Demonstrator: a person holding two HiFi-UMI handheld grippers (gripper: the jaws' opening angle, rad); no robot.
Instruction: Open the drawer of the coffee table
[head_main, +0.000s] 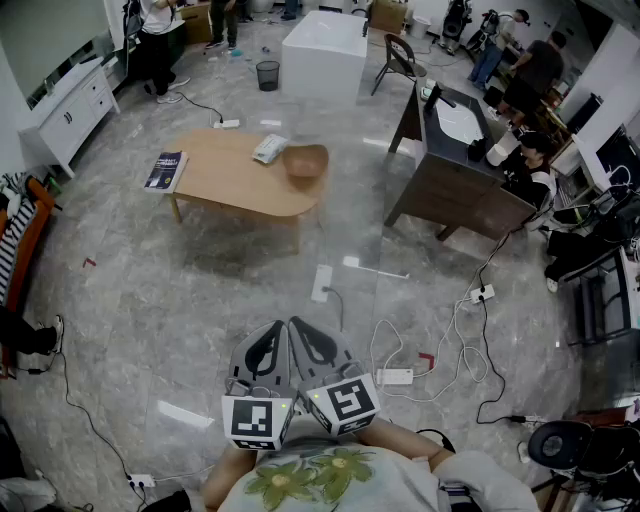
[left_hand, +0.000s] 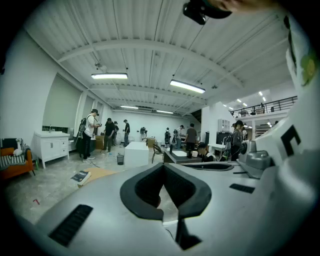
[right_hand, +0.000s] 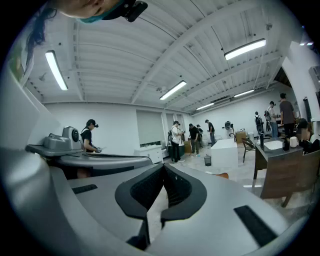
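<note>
Cables (head_main: 458, 330) on the floor could trip the person nearing the coffee table (head_main: 240, 178), well apart ahead, while left gripper (head_main: 268, 345) and right gripper (head_main: 315, 345) sit pressed together, holding nothing.

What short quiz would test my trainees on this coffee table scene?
1. True or false: the left gripper touches the coffee table.
2. In the head view, which lies at the table's left end? A book; B bowl; C packet.
3. Fill in: the right gripper's jaws are ____.
Key: 1 false, it is held far from the table, close to the person. 2 A, the book. 3 shut, with nothing between them.
</note>
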